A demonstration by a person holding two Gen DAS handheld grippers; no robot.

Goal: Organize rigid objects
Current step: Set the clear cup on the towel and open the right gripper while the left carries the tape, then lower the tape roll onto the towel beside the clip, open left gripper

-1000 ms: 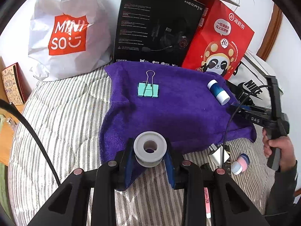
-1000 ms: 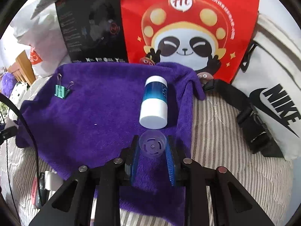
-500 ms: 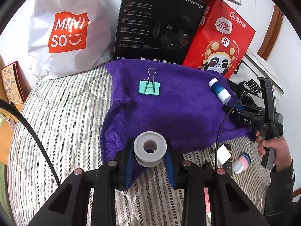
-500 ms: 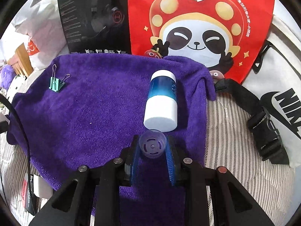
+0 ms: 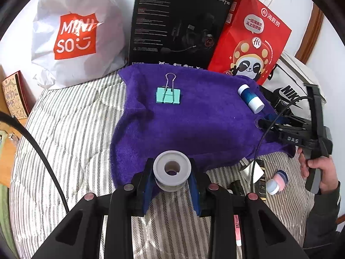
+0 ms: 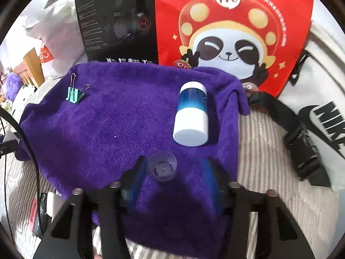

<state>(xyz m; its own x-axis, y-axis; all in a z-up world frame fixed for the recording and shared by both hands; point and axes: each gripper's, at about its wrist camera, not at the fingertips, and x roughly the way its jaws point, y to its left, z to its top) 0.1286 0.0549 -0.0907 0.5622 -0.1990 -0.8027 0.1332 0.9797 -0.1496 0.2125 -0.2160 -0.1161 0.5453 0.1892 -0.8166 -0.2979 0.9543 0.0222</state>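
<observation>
A purple towel point(image 6: 103, 133) is spread over a striped bedcover point(image 5: 69, 129), and it is on this towel that the rigid things are being gathered. Behind it, well ahead of both tongs, a white shopping bag point(image 5: 73, 34), a black headset box point(image 5: 179, 23) and a red panda bag point(image 6: 232, 30) are stood as a wall, with a white sports bag point(image 6: 319, 99) and its black strap point(image 6: 297, 133) off to the right. The left tongs point(image 5: 172, 180) are seen clenched on a grey spool point(image 5: 172, 168), held over the near edge of the towel, its hole facing up toward the camera. The right tongs point(image 6: 172, 170) are opening; between their fingers a small clear cap point(image 6: 162, 167) is lying on the towel, close to the left finger and apparently no longer pressed. Just ahead of the right tongs a blue and white bottle point(image 6: 192, 116) is lying on its side, its long axis running away from them, white end nearest. Far ahead and to the left a green binder clip point(image 6: 74, 95) is resting, well apart from the rest. The open stretch of towel ahead of the left tongs is judged the likely spot for the spool, and nothing is seen to stand in its way. To the right of the left tongs, off the towel, a pink and blue pot point(image 5: 277, 182) and some small packets are left on the bedcover.
</observation>
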